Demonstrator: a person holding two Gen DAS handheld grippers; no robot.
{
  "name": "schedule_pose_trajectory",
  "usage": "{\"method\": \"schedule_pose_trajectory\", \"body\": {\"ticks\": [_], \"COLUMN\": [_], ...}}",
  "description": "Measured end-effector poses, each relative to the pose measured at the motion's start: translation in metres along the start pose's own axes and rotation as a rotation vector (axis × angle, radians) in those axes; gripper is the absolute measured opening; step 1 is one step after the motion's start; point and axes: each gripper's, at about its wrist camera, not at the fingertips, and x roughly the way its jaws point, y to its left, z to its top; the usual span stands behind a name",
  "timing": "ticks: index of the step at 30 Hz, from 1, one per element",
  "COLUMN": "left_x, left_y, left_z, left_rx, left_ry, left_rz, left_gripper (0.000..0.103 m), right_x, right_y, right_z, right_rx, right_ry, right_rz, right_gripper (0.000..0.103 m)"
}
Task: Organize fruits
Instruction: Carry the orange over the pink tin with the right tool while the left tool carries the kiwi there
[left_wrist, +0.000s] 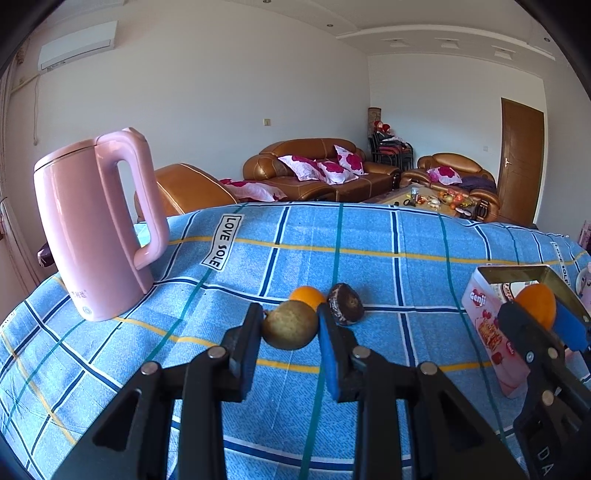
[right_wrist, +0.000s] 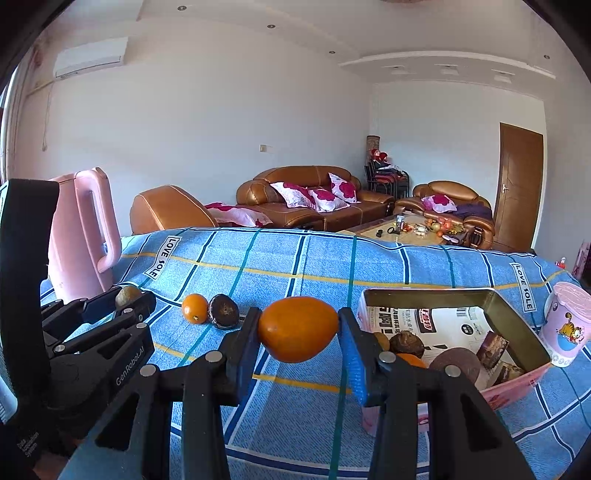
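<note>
Oranges first: the right gripper (right_wrist: 298, 326) has its two fingers clamped on a large orange (right_wrist: 297, 329), held in the air at the centre of the right wrist frame, just left of the open pink tin (right_wrist: 513, 384) that sits at lower right. Inside that tin I can make out a couple of dark, wrinkled fruits and a sliver of something orange on a printed paper lining, so the tin looks like the place the fruit is going.

To do this step well, I'd say the orange wants carrying rightward over the tin's near rim, high enough to clear the metal edge, then lowering into a free corner before the fingers part, so it doesn't drop on the fruit already there. The pink cup (right_wrist: 565, 325) beside the tin at far right could be knocked if the swing goes too wide.

That orange is egg-shaped; its long axis runs across the frame, from one pad to the other, narrower end toward the right finger.

In the left wrist view the left gripper (left_wrist: 290, 330) has its fingers either side of a brownish-green pear (left_wrist: 290, 325) at lower centre; whether they truly pinch it I cannot tell. Its stem end points to frame left. A small orange (left_wrist: 307, 296) and a dark fruit (left_wrist: 345, 303) lie on the blue checked cloth (left_wrist: 369, 258) behind it, and a pink kettle (left_wrist: 92, 229) stands at left.
</note>
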Motion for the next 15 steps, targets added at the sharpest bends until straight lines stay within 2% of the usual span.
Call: {"method": "schedule_pose_trajectory", "body": {"ticks": [15], "left_x": [-0.006], "left_y": [-0.046], "left_z": [-0.002], "left_rx": [0.028], "left_ry": [0.013], "left_rz": [-0.062], "left_gripper": [0.031], "right_x": [-0.009], "right_y": [-0.044], "right_z": [-0.004], "right_rx": [0.005], "right_ry": [0.006], "right_rz": [-0.058], "right_gripper": [0.044]}}
